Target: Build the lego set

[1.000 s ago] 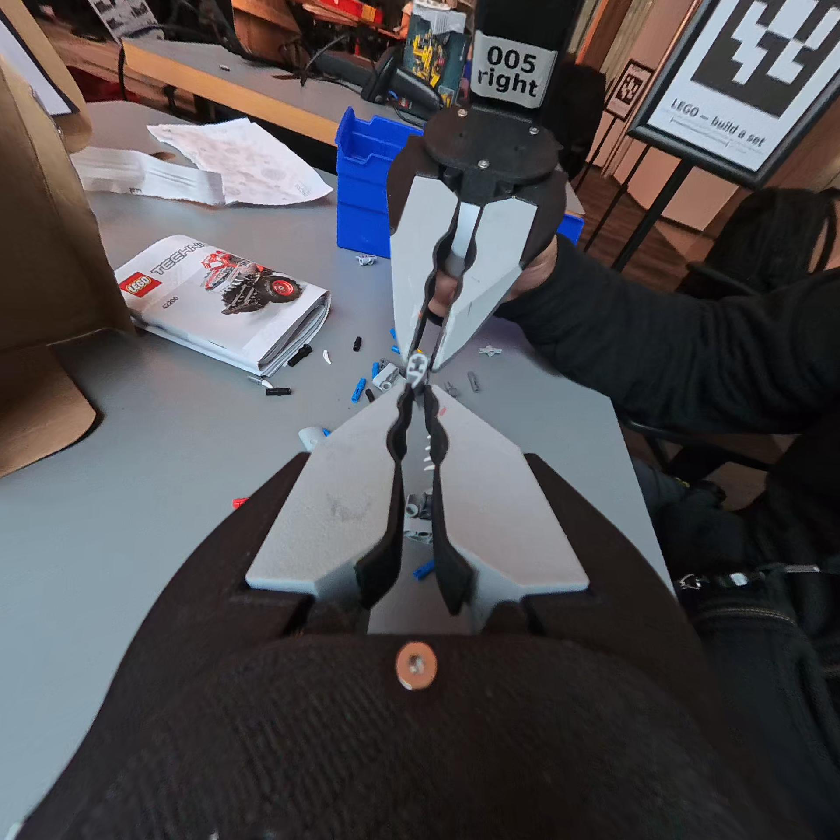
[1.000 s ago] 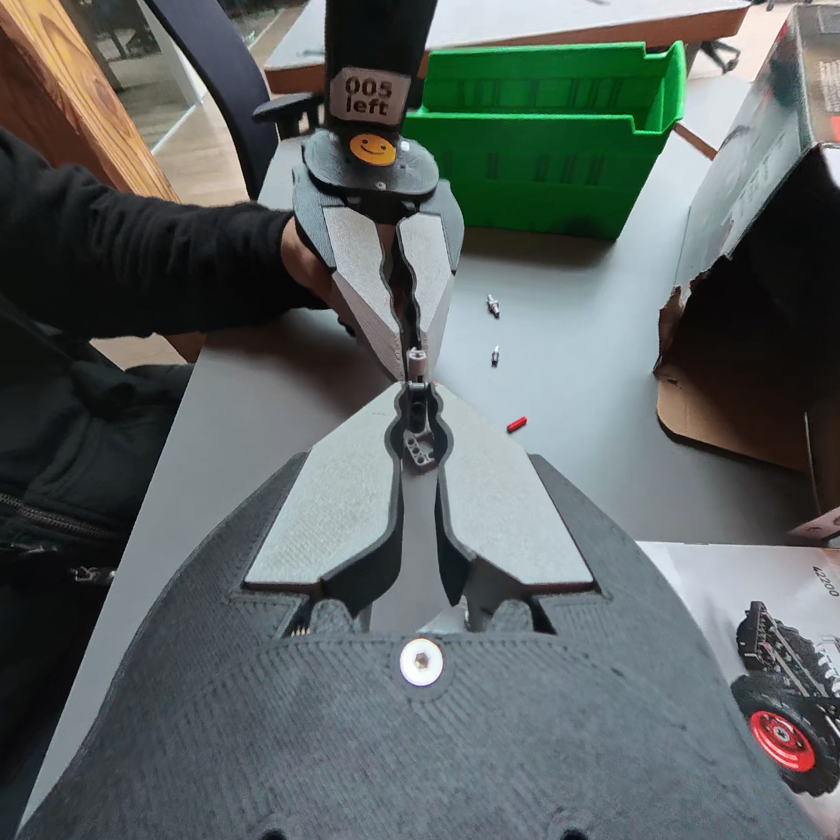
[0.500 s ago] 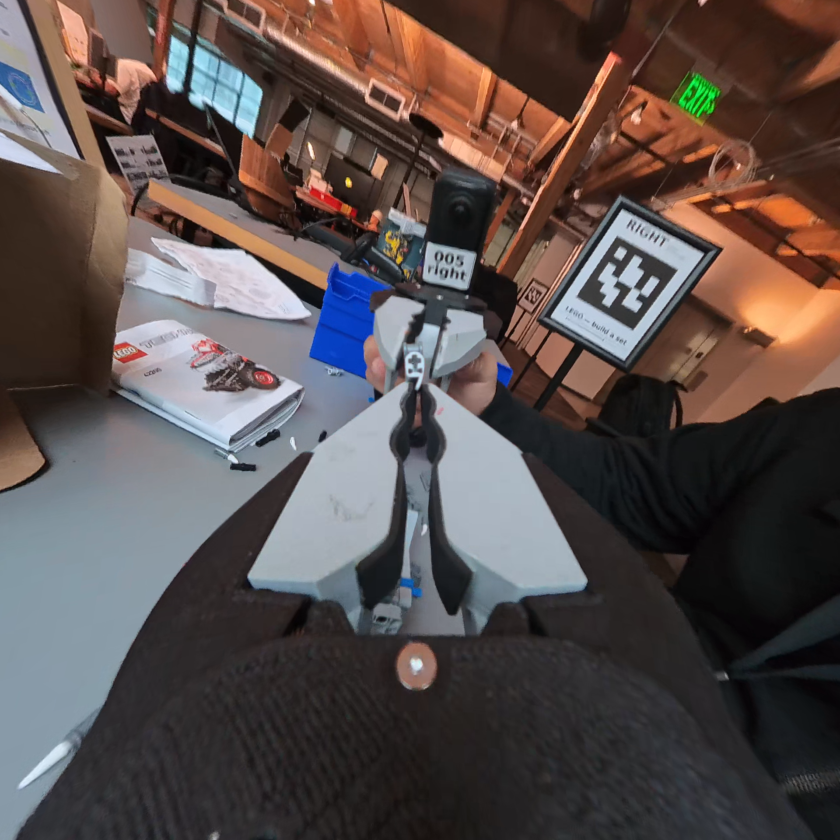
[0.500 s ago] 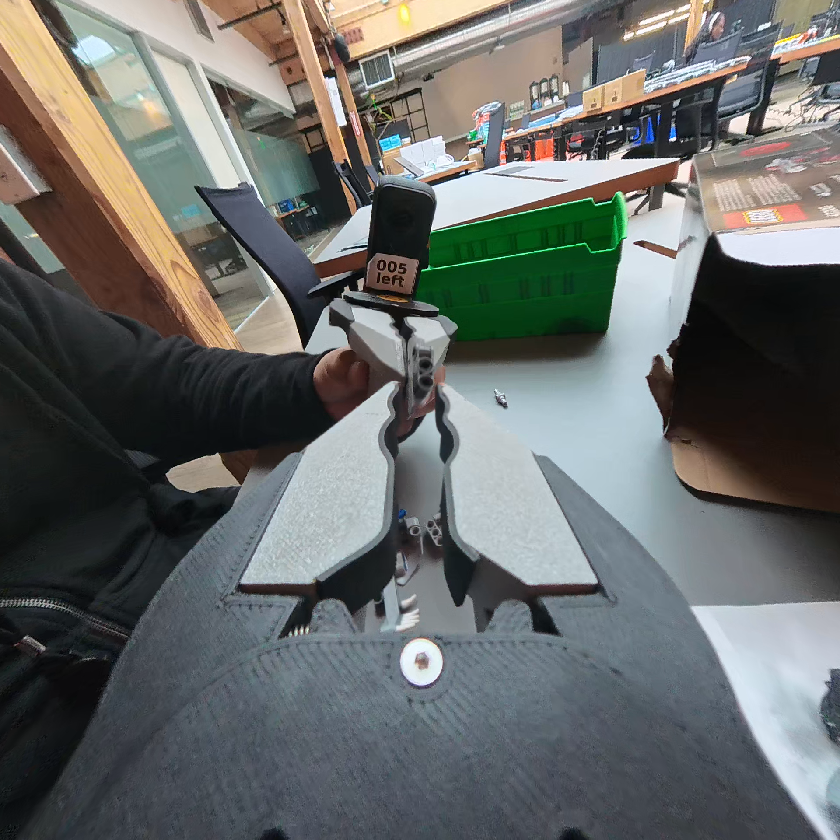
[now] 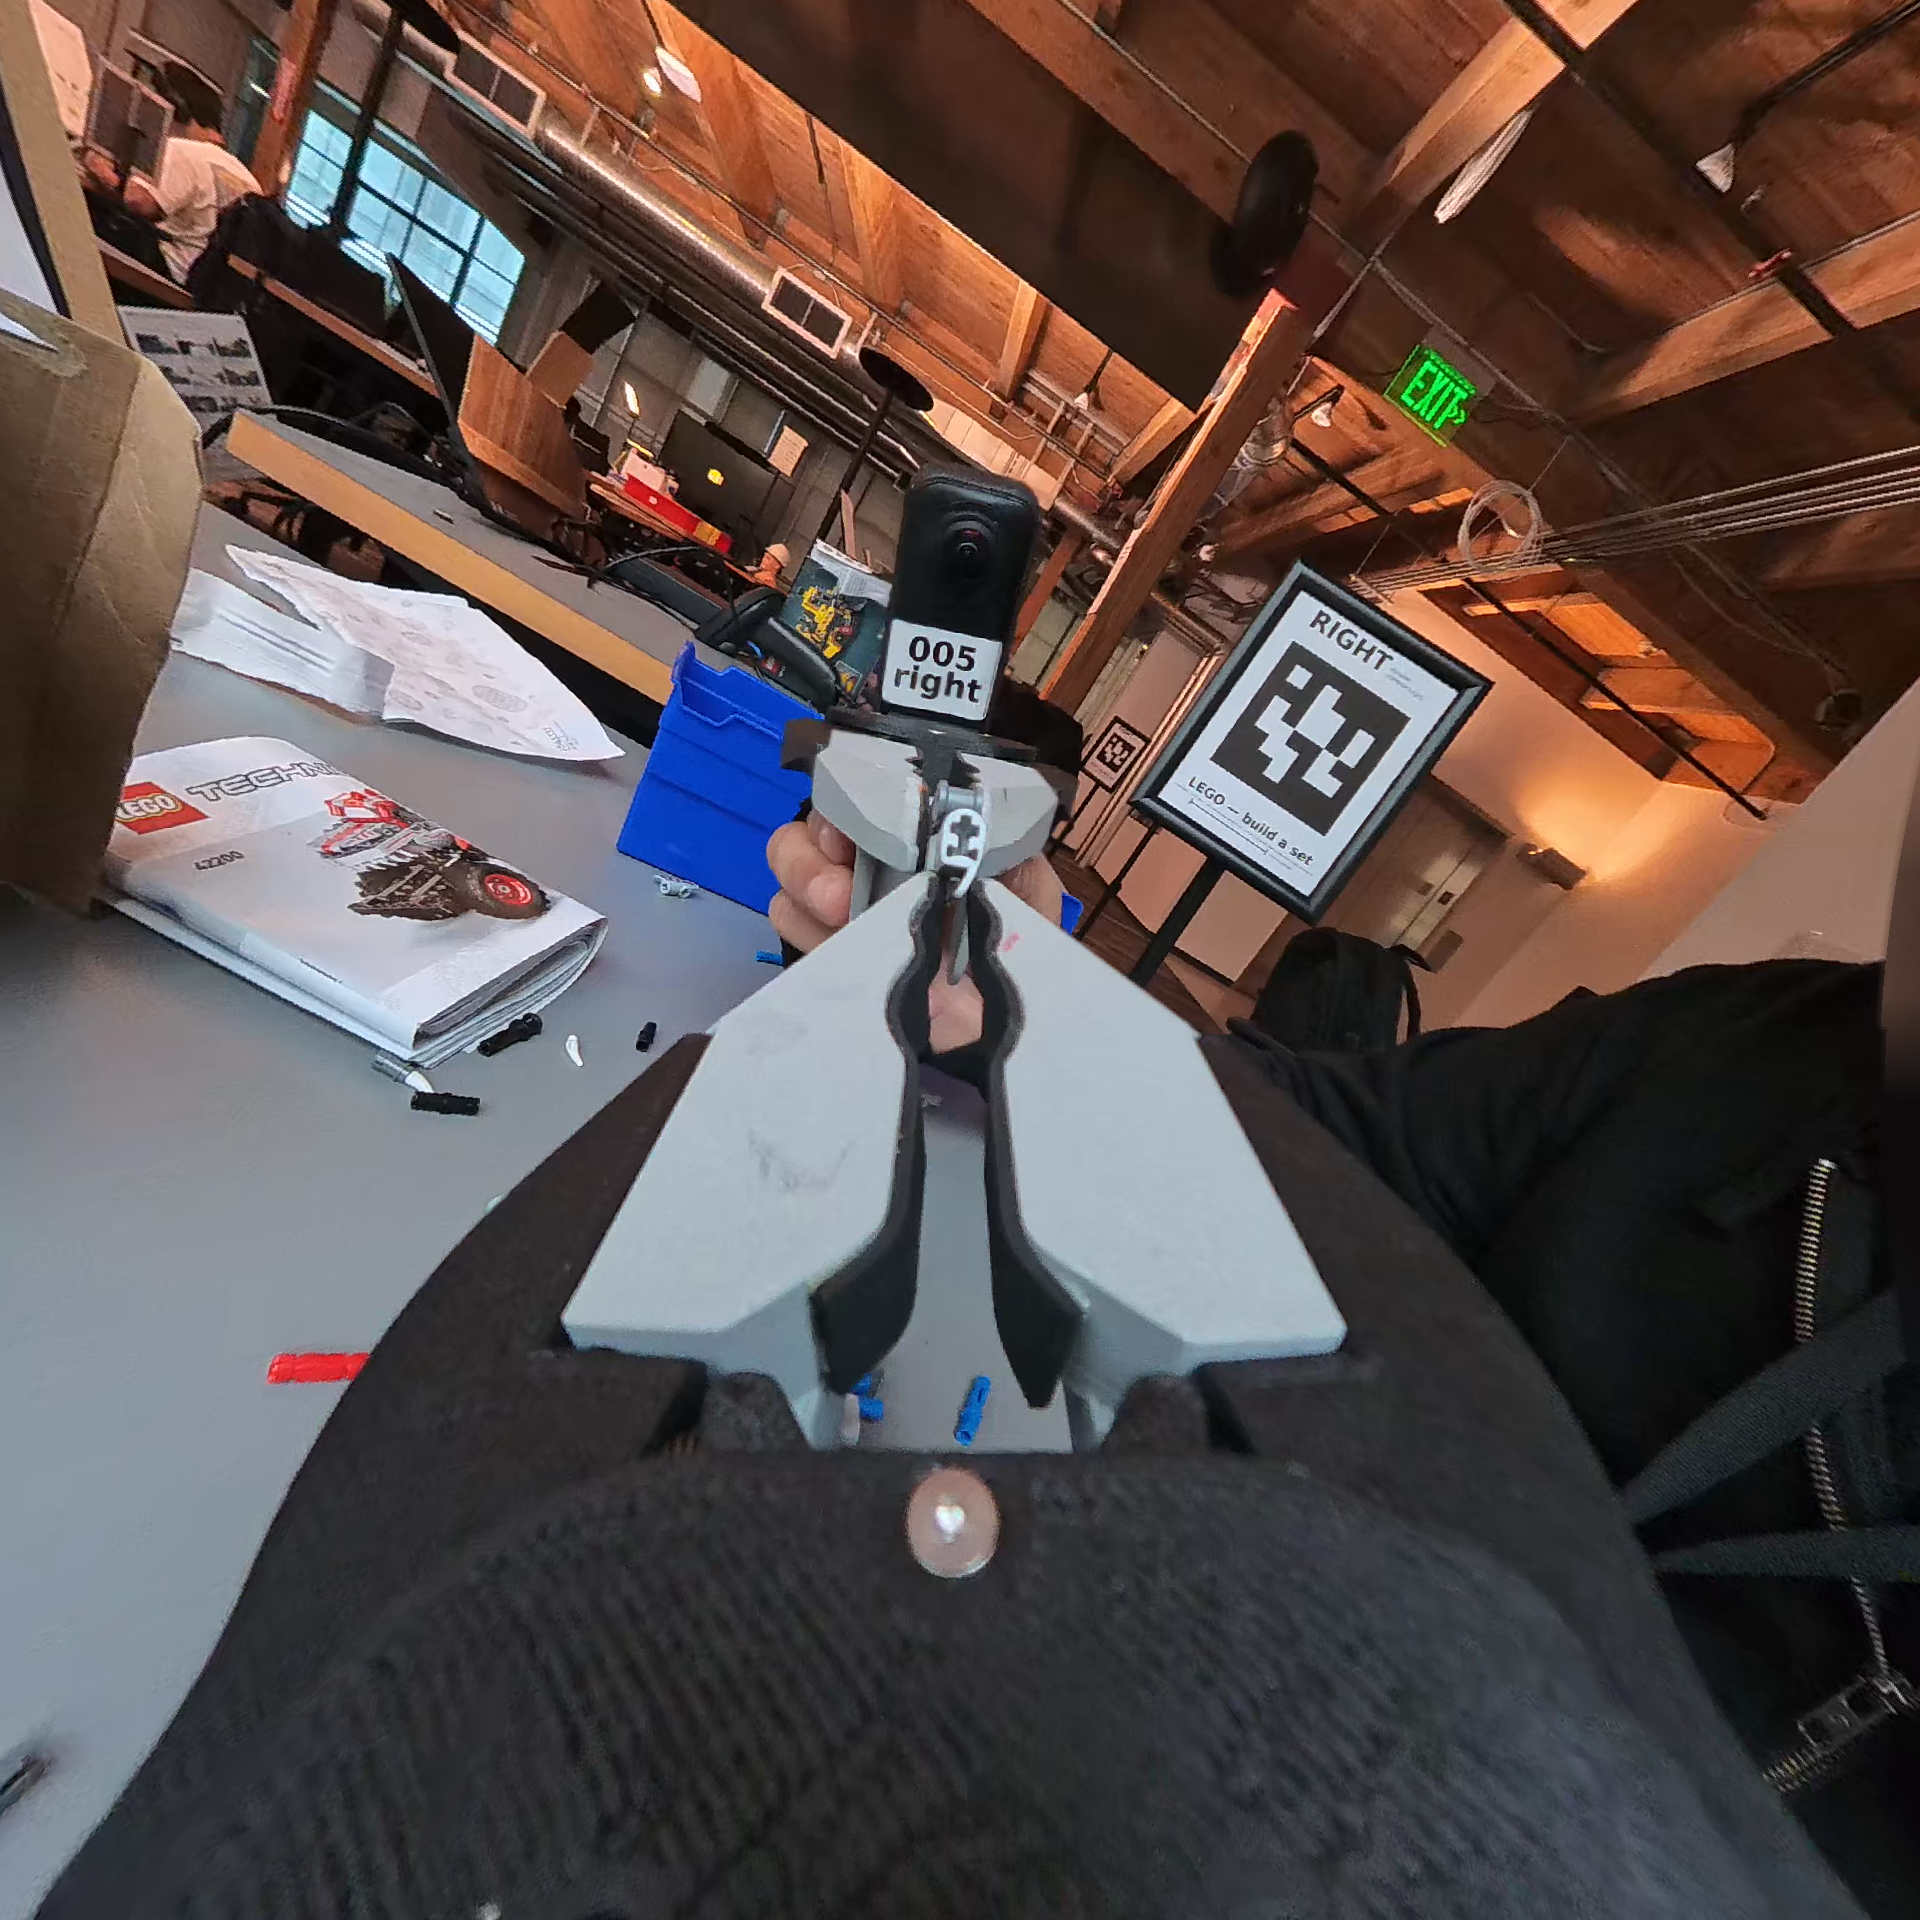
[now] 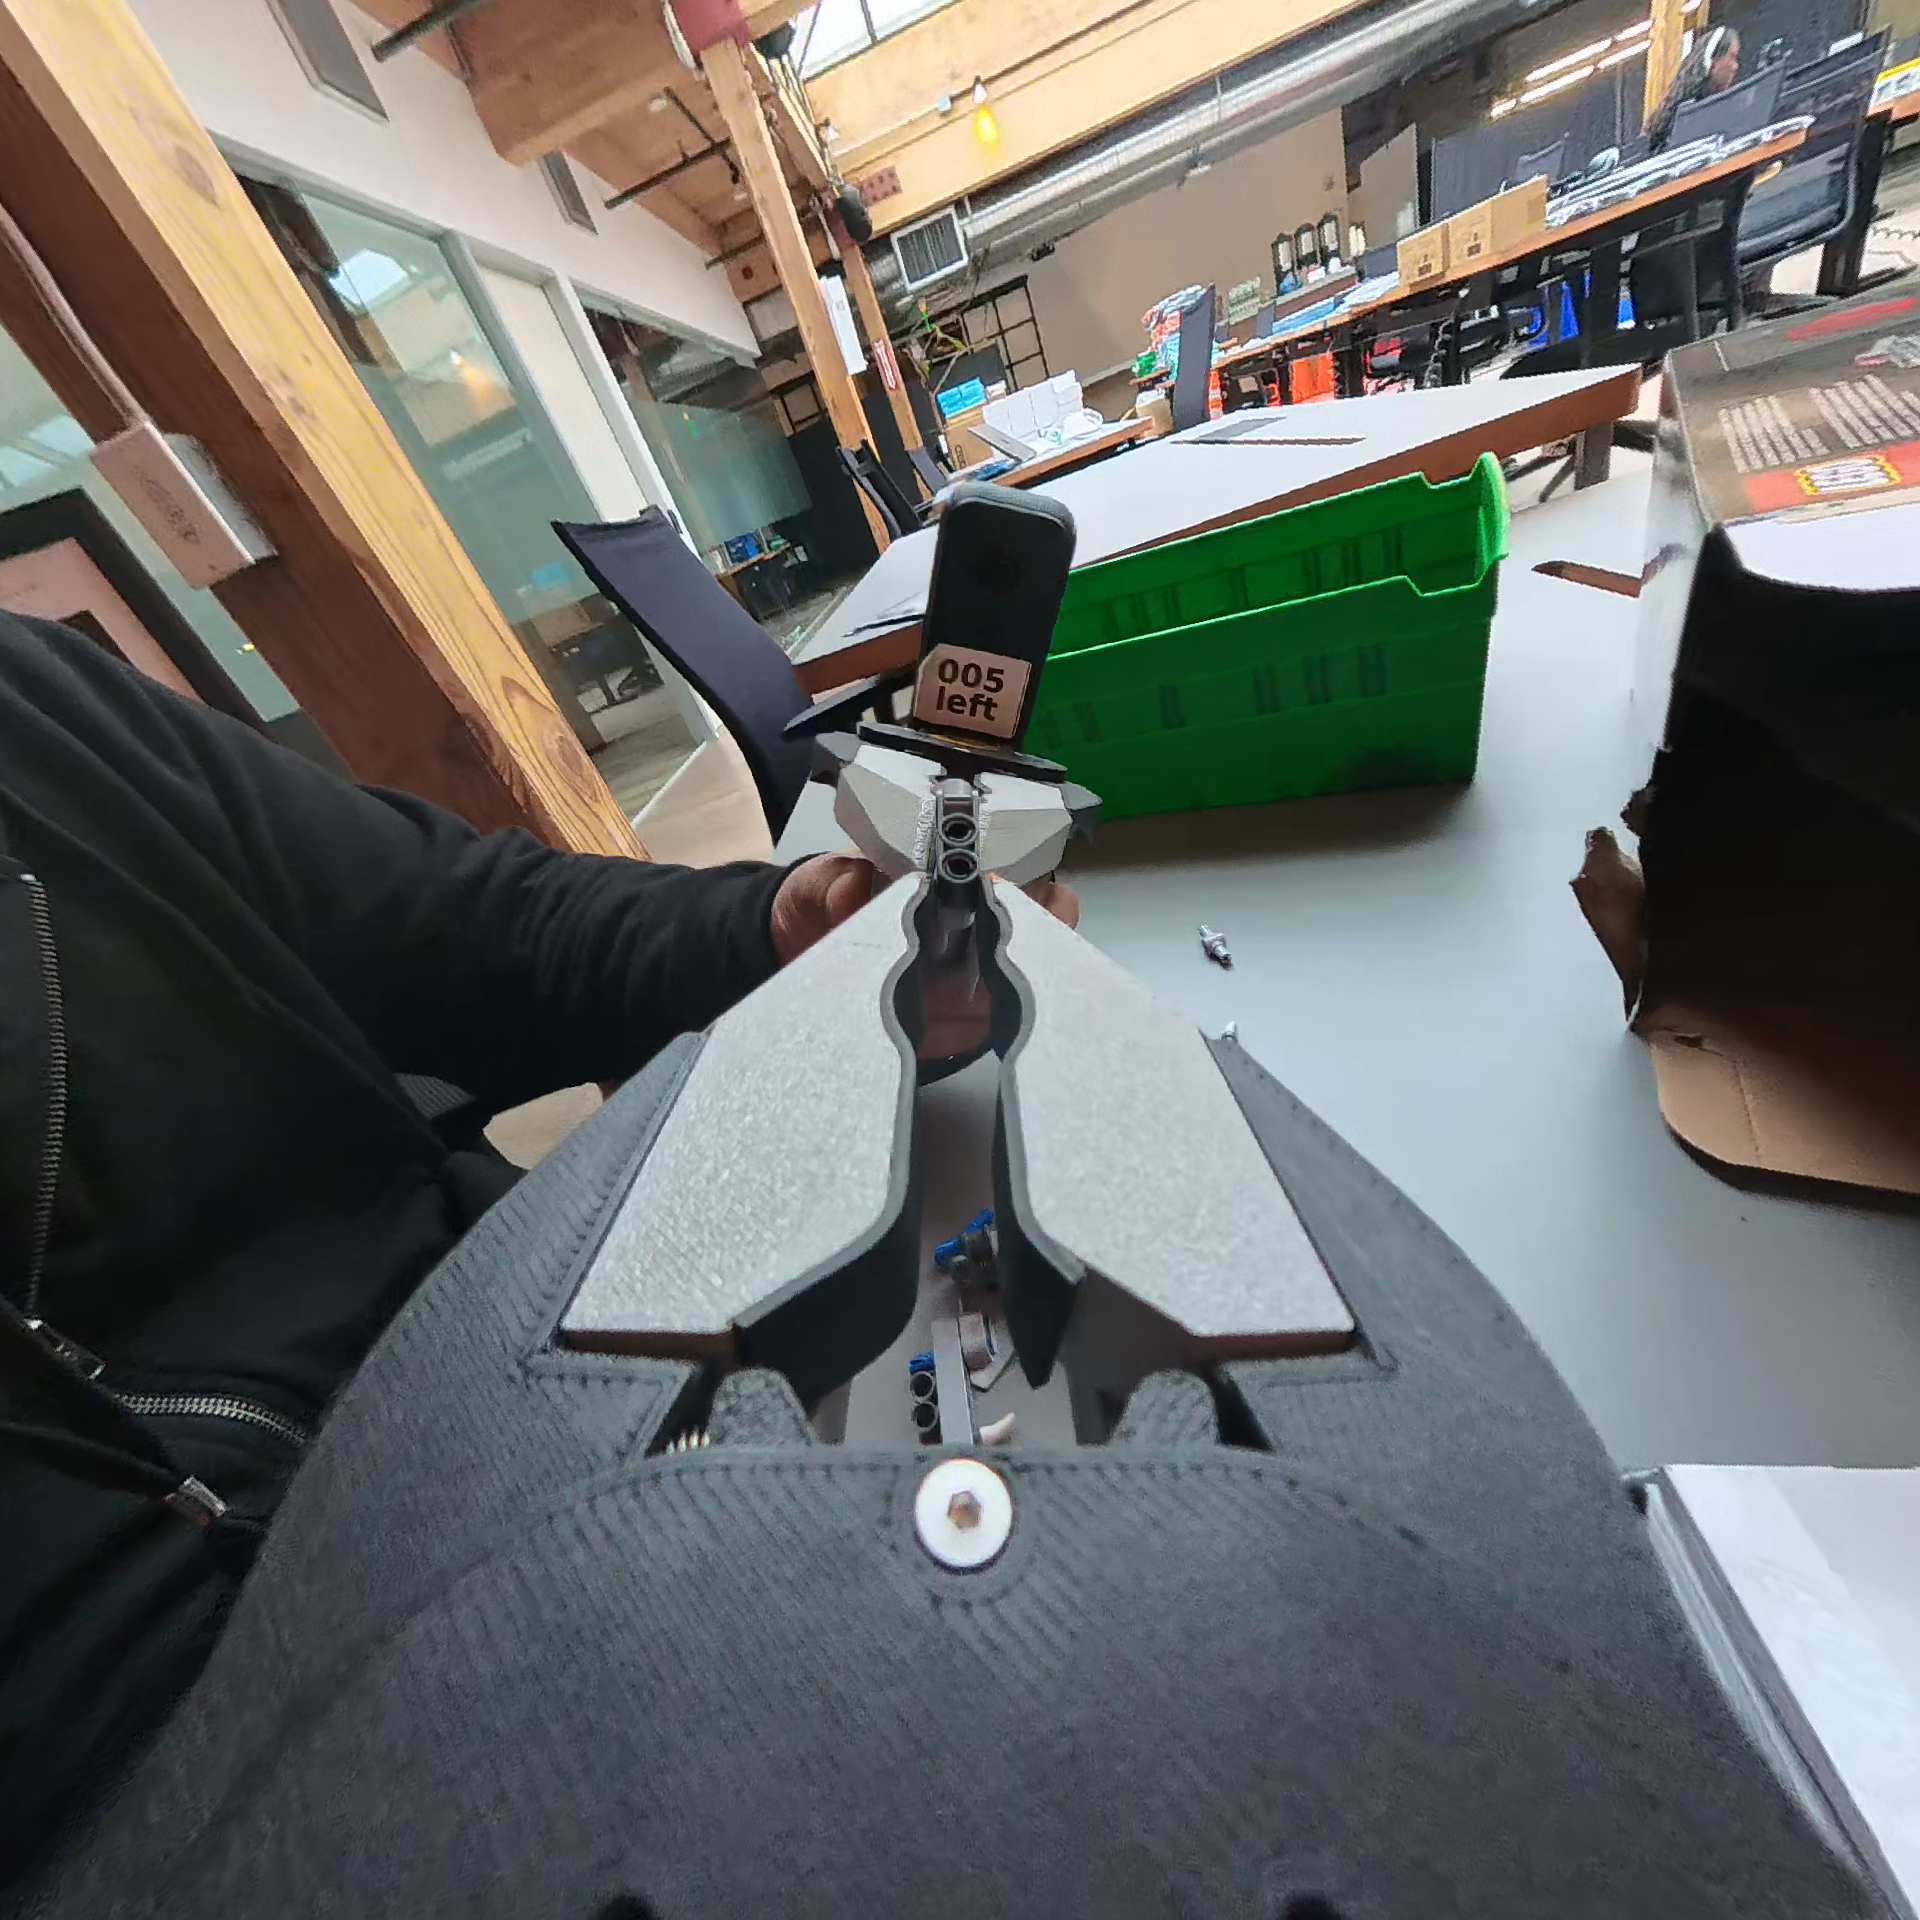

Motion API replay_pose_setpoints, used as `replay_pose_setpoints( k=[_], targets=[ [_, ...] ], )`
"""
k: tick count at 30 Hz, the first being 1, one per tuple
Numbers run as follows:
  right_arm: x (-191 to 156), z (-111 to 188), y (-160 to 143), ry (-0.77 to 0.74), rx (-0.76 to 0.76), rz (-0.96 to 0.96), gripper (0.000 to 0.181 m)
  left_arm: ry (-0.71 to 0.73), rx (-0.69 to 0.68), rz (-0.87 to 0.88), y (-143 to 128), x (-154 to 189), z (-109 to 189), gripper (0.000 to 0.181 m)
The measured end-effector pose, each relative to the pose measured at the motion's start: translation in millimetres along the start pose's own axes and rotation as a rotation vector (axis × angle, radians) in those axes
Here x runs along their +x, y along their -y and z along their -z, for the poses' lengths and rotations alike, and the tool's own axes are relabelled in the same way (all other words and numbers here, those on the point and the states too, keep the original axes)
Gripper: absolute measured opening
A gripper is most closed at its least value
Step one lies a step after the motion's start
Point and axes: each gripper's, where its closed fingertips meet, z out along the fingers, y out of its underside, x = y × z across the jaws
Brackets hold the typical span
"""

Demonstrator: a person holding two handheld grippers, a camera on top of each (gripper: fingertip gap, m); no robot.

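A small grey Lego piece with a cross-shaped axle hole was held above the grey desk, pinched at the narrowed tips of the left gripper, whose fingers were flat, matt grey wedges edged in wavy black rubber. The right gripper was likewise closed on this piece, shown there as two round holes. A glossy instruction booklet and blue bin were seen only from the left; a ribbed green bin and torn cardboard box only from the right
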Motion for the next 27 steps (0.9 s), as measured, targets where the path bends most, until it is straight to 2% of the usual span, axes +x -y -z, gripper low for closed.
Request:
replay_pose_setpoints(
  k=[4, 8, 15, 18, 21, 27],
  targets=[
    [-2, -1, -5, 0.004, -0.038, 0.011, 0.003, -0.007, 0.013, 0.007, 2, 1, 0, 0.006],
    [-3, -3, -4, 0.013, -0.027, 0.003, 0.004, 0.002, 0.0, -0.008, 1, 0, 2, 0.005],
    [3, -7, 2, 0.008, 0.096, -0.053, 0.004, 0.026, 0.029, 0.022, 3, -4, 4, 0.004],
    [9, -8, 3, -0.06, 0.122, -0.046, 0.003, 0.056, 0.063, 0.041, 4, -9, 5, 0.005],
    [15, -8, 9, -0.069, 0.215, -0.139, 0.002, 0.065, 0.122, 0.079, 8, -12, 5, 0.004],
    [23, -6, 16, -0.125, 0.308, -0.19, 0.002, 0.105, 0.068, 0.079, 3, -18, 3, 0.004]
  ],
)
